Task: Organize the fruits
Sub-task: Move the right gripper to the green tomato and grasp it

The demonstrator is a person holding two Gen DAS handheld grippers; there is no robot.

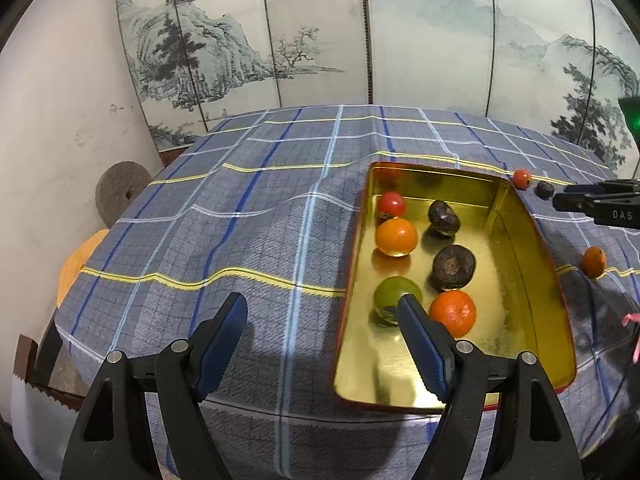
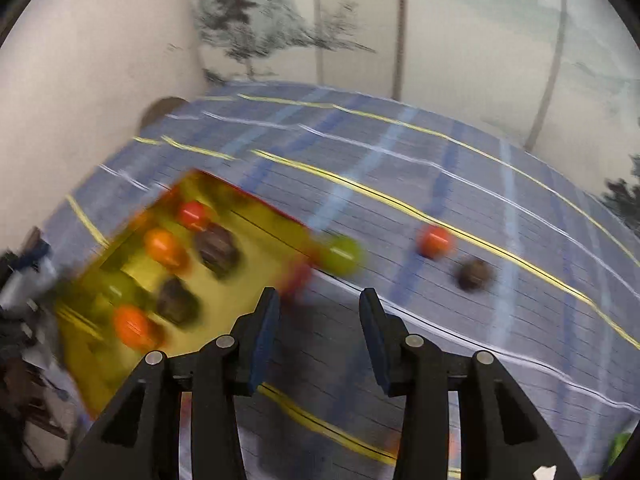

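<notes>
Left wrist view, left to right. Round grey disc (image 1: 118,194) leaning against the pale wall, beyond the table edge. Blue plaid tablecloth (image 1: 248,216) with yellow and white lines, rumpled, covering the table. Left gripper (image 1: 322,320) low in frame, fingers spread wide, nothing between them; right fingertip over the near left edge of the tin. Gold tin (image 1: 532,280), rectangular, shiny inside, red outer rim, lying open on the cloth right of centre.

Count inside the tin: six fruits in two rows. Left row, far to near: small red fruit (image 1: 391,204), glossy; orange fruit (image 1: 396,237), smooth; green fruit (image 1: 394,298), partly hidden behind the fingertip. Right row, far to near: dark brown fruit (image 1: 443,217), wrinkled; second dark brown fruit (image 1: 454,267), larger, dull; orange-red fruit (image 1: 454,312), dimpled skin.

Outside the tin, on the cloth to its right: three visible here. Small red one (image 1: 522,178) and small dark one (image 1: 545,190) side by side near the far corner; orange one (image 1: 593,262) nearer, apart from the wall. Right gripper (image 1: 560,197) entering at the right edge, tips near the dark one, not touching.

Right wrist view, heavily blurred. Right gripper (image 2: 318,312) with fingers apart, a narrow gap, empty. Loose on the cloth: yellow-green fruit (image 2: 342,255) just beside the tin's corner, then a red one (image 2: 434,241), then a dark one (image 2: 474,274).
</notes>
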